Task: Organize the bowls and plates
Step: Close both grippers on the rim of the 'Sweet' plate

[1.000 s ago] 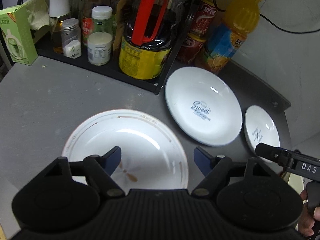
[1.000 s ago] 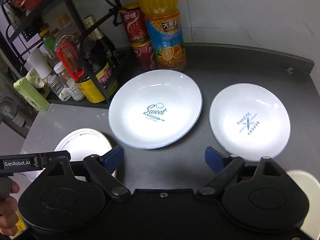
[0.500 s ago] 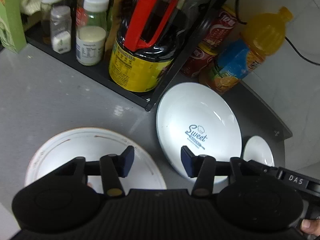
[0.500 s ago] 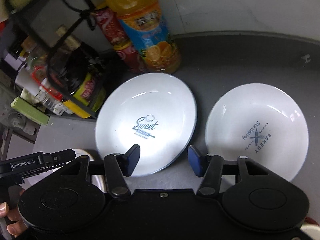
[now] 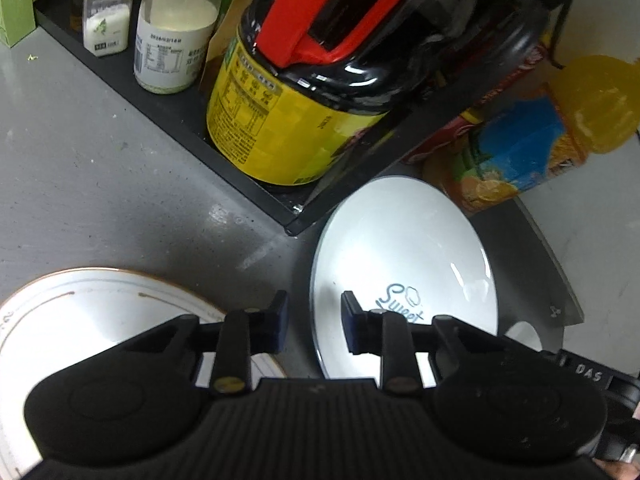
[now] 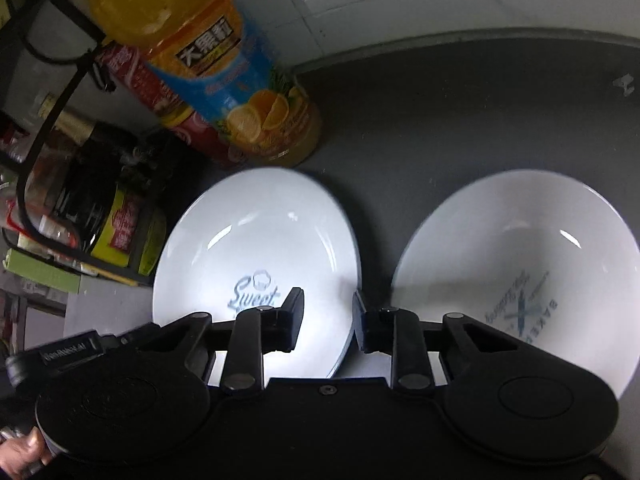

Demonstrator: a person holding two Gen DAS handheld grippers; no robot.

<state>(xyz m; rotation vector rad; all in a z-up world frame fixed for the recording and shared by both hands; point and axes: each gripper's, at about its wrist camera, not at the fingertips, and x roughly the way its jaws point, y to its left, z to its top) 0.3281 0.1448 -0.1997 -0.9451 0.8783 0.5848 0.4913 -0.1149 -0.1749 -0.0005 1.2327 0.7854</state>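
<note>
Both claws narrowed, closing astride the Sweet plate (image 5: 404, 264) rim.

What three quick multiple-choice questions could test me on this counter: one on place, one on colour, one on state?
1. The orange juice bottle stands where?
A. behind the Sweet plate
B. on the Bakery plate
C. on the rack

2. The big jug's handle is which colour?
A. green
B. red
C. white

3. How does the Sweet plate sit?
A. stacked on another plate
B. upside down
C. face up, alone on the counter

Answers: 1 A, the bottle rises beyond its far rim. 2 B, bright red over the yellow label. 3 C, its print shows and grey counter surrounds it.
</note>
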